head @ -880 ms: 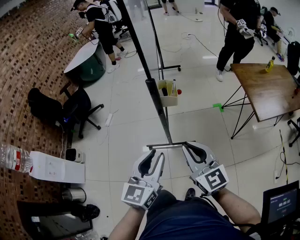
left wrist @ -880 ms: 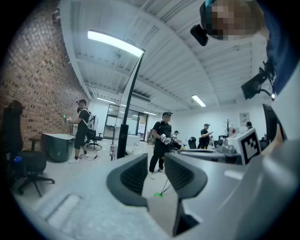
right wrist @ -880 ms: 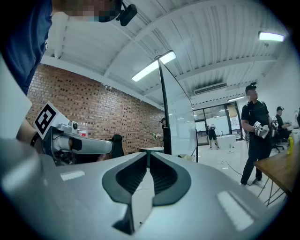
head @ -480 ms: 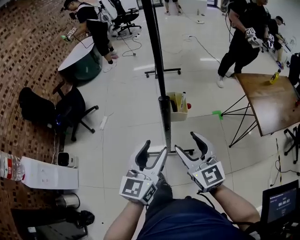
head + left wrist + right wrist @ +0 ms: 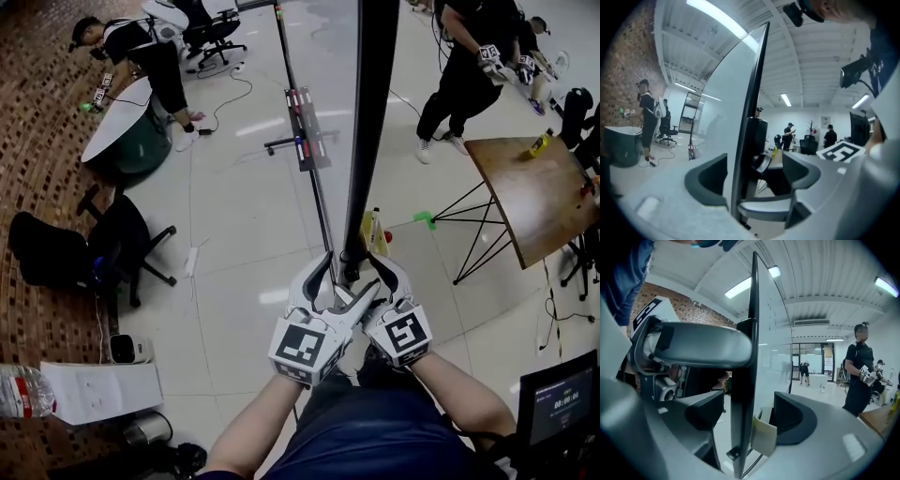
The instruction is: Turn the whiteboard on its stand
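The whiteboard [image 5: 323,84] stands edge-on before me, its black frame edge [image 5: 370,122] rising up the middle of the head view. My left gripper [image 5: 345,277] and right gripper [image 5: 372,274] sit crossed close together at that edge, low on the frame. In the left gripper view the left gripper [image 5: 752,176] is open, the board's edge [image 5: 750,122] standing between its jaws with a gap on each side. In the right gripper view the right gripper [image 5: 747,420] is likewise open around the frame edge [image 5: 743,380]. Neither gripper's pads press on the frame.
A yellowish box [image 5: 373,232] hangs on the stand just beyond the grippers. A pen tray [image 5: 302,127] runs along the board. A wooden table [image 5: 534,187] and a person [image 5: 464,66] are at the right. An office chair [image 5: 112,248], a round table [image 5: 122,131] and another person [image 5: 141,56] are at the left.
Both grippers moved forward and together from apart near my body onto the board's frame edge, now straddling it. The board's edge looms larger and nearer in the head view.
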A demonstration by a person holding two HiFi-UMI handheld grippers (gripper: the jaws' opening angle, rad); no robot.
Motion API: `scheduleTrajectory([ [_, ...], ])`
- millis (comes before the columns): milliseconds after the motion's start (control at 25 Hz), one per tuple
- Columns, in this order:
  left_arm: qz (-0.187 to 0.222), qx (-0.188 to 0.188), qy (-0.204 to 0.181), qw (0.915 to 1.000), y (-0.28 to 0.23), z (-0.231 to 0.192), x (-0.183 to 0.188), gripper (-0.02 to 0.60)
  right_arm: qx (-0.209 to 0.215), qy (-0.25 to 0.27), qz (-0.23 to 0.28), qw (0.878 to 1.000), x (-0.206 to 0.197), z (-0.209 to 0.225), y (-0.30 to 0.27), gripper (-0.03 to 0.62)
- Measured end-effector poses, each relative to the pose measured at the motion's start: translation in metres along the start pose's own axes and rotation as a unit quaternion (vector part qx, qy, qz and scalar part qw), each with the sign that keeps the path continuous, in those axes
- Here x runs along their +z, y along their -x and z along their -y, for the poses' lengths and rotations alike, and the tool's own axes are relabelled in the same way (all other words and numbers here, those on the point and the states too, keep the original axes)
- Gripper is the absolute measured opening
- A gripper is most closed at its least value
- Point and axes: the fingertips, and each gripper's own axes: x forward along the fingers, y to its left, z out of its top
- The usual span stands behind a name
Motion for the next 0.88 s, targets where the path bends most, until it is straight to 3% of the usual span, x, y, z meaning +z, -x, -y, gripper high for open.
scheduleTrajectory([
  [200, -0.032, 0.003, -0.039, 0.9987, -0.016, -0.004, -0.012, 0.362, 0.027, 0.005, 0.057, 0.998, 0.016, 0.000, -0.005, 0.308],
  [400, -0.033, 0.022, -0.010, 0.9992, -0.015, -0.014, -0.027, 0.338, 0.064, -0.009, 0.071, 0.995, 0.016, -0.007, -0.012, 0.276],
  [520, -0.023, 0.028, -0.005, 0.9993, -0.014, -0.014, -0.025, 0.292, 0.077, -0.004, 0.070, 0.995, 0.017, -0.015, -0.013, 0.220],
  [880, -0.016, 0.033, 0.007, 0.9993, -0.010, -0.009, -0.022, 0.256, 0.059, -0.004, 0.051, 0.997, 0.013, -0.019, -0.007, 0.193],
])
